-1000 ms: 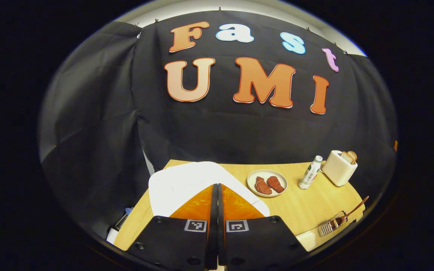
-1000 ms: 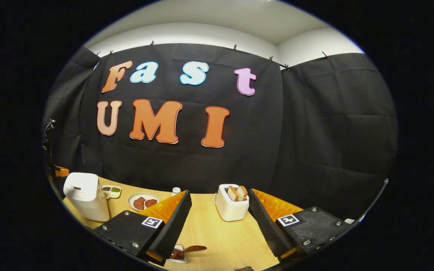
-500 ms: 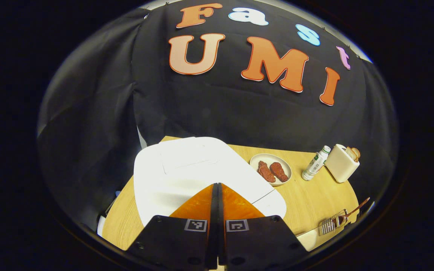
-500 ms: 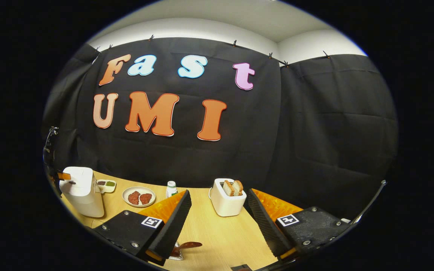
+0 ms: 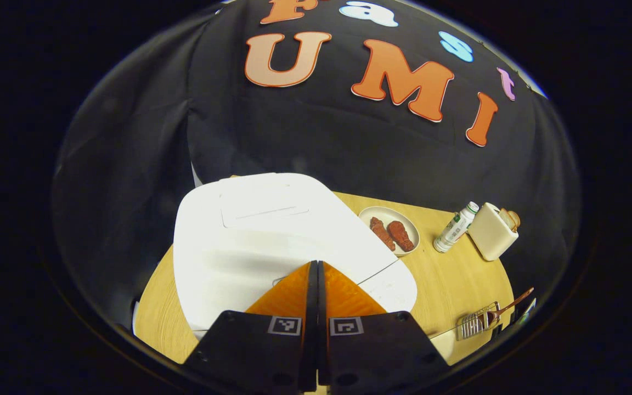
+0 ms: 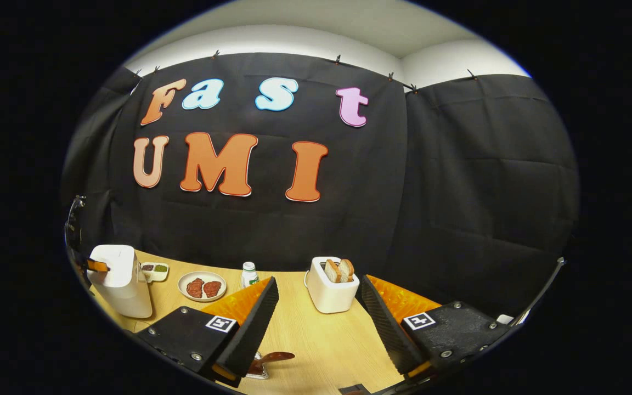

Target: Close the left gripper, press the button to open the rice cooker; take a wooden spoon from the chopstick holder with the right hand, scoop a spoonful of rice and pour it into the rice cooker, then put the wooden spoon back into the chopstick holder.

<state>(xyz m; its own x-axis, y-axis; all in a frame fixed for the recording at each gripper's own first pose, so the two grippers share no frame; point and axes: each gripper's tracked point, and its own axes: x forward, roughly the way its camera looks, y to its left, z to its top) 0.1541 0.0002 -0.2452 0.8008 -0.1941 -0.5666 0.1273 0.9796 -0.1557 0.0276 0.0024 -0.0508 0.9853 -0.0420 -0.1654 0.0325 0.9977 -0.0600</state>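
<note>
— Wooden tabletop (image 5: 458, 280), pale and lit warm, black cloth behind it. What do you have closest on the left?

— On my left gripper view, the left gripper (image 5: 316, 269) has its fingers pressed flat together with nothing between them, tips right over the front of the white rice cooker (image 5: 250, 236). Its lid is down. I can't tell whether the tips touch it.

— And the spoon?

— Off toward the table's near right edge: the wooden spoon (image 5: 508, 306) stands slanted in the metal chopstick holder (image 5: 475, 326). In my right gripper view I see the same spoon (image 6: 275, 357) low between the fingers.

— Right side?

— The right gripper (image 6: 316, 307) is spread wide, holding nothing, above the table.

— Farther back?

— Beyond its fingers sits a white toaster (image 6: 329, 285) with bread slices in it, then a small bottle (image 6: 248, 273), a plate (image 6: 202, 286) with two reddish pieces, and a little dish (image 6: 154, 270) beside the cooker.
</note>
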